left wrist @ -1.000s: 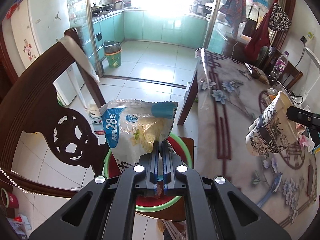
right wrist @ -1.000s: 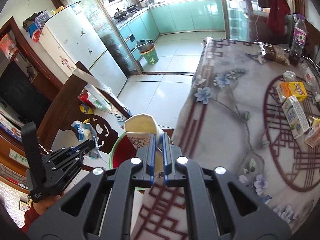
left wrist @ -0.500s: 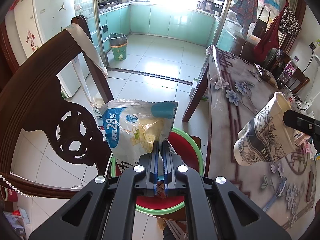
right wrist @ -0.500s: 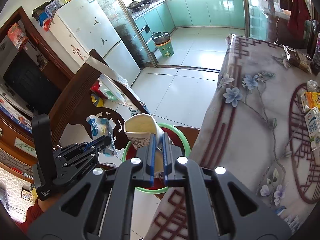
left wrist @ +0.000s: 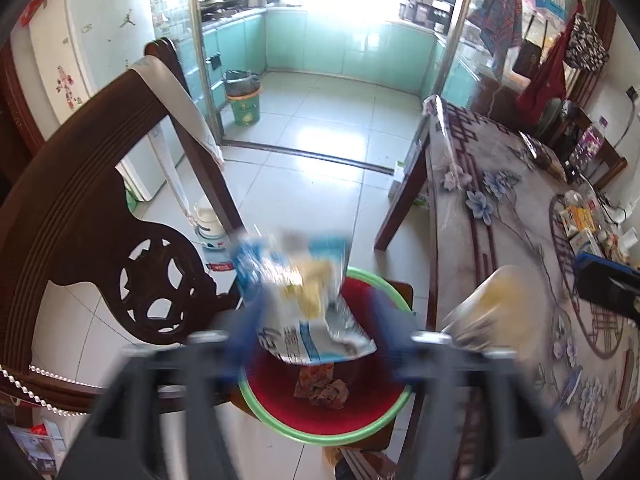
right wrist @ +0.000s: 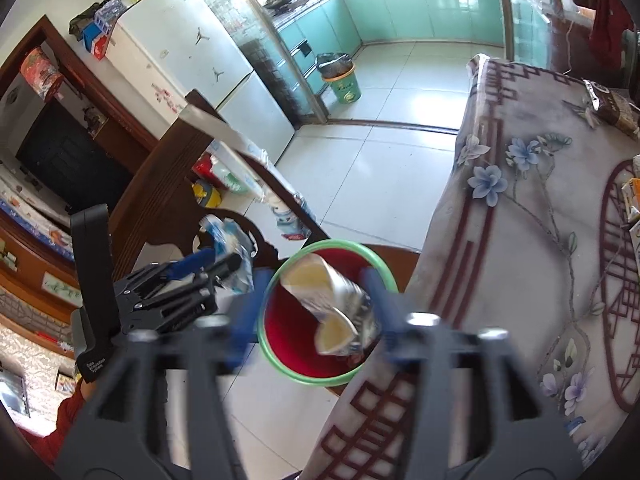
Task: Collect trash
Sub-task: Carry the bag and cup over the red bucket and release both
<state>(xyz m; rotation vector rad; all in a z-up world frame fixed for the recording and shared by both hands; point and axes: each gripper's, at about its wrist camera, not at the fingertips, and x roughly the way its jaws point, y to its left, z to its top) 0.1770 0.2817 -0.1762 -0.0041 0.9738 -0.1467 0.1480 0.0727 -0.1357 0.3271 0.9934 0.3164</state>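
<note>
Crinkly blue-and-white plastic snack bag (left wrist: 308, 312) drops between the left claw's (left wrist: 308, 340) opening jaws, free of them, above the one red bin with green rim (left wrist: 356, 436); catching that rim could tip it out. One patterned paper cup (right wrist: 332, 312) falls from the right claw (right wrist: 312, 316), likewise opening; it may bounce onto the floral-clothed surface (right wrist: 520, 240).

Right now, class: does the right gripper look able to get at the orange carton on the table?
Probably yes. The right gripper is opening over the red bin, its jaws clear of the falling paper cup. The orange carton lies on the table to its right, with nothing visible between.
</note>
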